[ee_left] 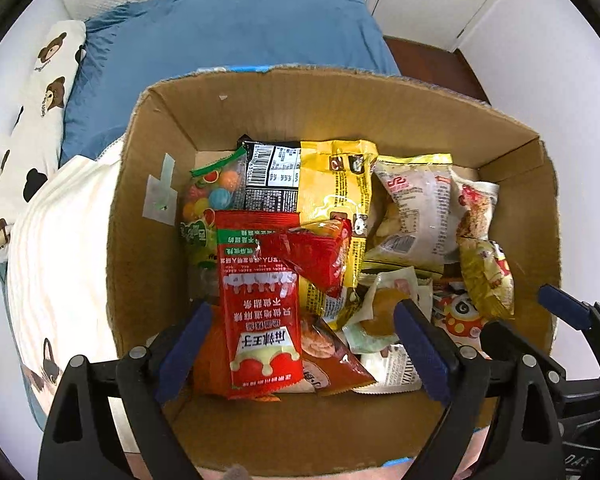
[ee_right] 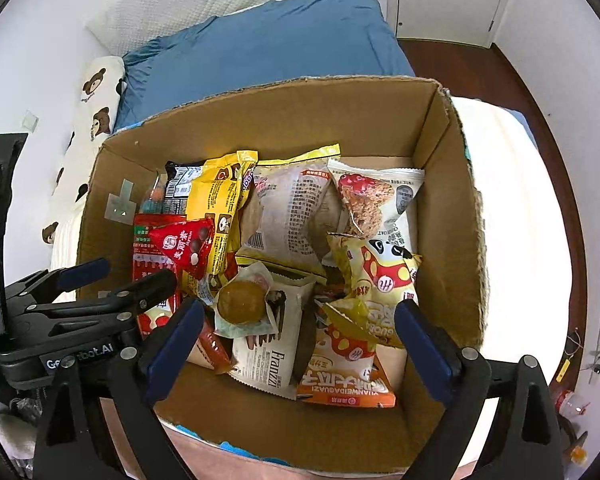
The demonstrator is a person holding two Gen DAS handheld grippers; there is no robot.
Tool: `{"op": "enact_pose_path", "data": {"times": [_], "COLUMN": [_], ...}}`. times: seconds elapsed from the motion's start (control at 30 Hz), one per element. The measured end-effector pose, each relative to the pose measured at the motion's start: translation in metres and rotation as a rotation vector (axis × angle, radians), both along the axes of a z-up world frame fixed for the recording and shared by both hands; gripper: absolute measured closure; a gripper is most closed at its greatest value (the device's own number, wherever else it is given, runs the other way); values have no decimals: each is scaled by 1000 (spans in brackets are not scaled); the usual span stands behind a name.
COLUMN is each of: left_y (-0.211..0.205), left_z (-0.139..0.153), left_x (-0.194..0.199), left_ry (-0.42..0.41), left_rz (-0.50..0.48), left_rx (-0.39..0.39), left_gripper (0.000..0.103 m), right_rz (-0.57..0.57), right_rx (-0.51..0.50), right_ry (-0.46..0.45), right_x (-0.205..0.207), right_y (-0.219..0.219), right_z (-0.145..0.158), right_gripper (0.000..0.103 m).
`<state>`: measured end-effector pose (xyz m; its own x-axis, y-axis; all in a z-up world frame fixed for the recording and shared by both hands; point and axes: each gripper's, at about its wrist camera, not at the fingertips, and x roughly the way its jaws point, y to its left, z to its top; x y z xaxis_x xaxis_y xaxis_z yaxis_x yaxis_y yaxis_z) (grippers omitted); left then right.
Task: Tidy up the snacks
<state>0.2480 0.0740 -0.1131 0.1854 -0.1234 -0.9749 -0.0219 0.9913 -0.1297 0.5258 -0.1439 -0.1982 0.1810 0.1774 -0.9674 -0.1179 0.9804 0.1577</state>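
Both tongs pointed steeply downward side by side, the left tongs point(ee_left: 300, 344) and the right tongs point(ee_right: 300, 340) each spread wide with nothing between the blue pads.

Looking down into a cardboard box point(ee_right: 284, 120) crowded with snack packets point(ee_right: 292, 216); right gripper point(ee_right: 300, 344) spread wide above them, holding nothing.

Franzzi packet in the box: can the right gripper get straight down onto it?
Probably yes: the right gripper hangs open above the Franzzi packet, though the round yellow pastry overlaps its top corner.
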Motion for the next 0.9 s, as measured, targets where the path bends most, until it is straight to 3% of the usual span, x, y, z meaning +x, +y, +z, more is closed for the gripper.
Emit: {"op": "enact_pose_path", "data": {"times": [0.33,0.57,0.77,0.9], "left_y": [6,2,-4,-8], "left_z": [56,87,108,129], "left_x": [-57,-123,-181,-222], "left_ry": [-200,-337,-427,-519], "left_rz": [30,29,40,51], "left_rx": [32,61,74,99], "left_gripper": [10,10,10,0], "right_rz": [9,2,-7,-24], "right_rx": [-23,-29,-23,-24], "right_ry": [-161,-326,-410,-451], "right_x": [-53,-121,-183,-221], "right_y": [-8,-19,-31,-40], "right_z": [41,89,119,136], "right_gripper": [4,2,2,1]}}
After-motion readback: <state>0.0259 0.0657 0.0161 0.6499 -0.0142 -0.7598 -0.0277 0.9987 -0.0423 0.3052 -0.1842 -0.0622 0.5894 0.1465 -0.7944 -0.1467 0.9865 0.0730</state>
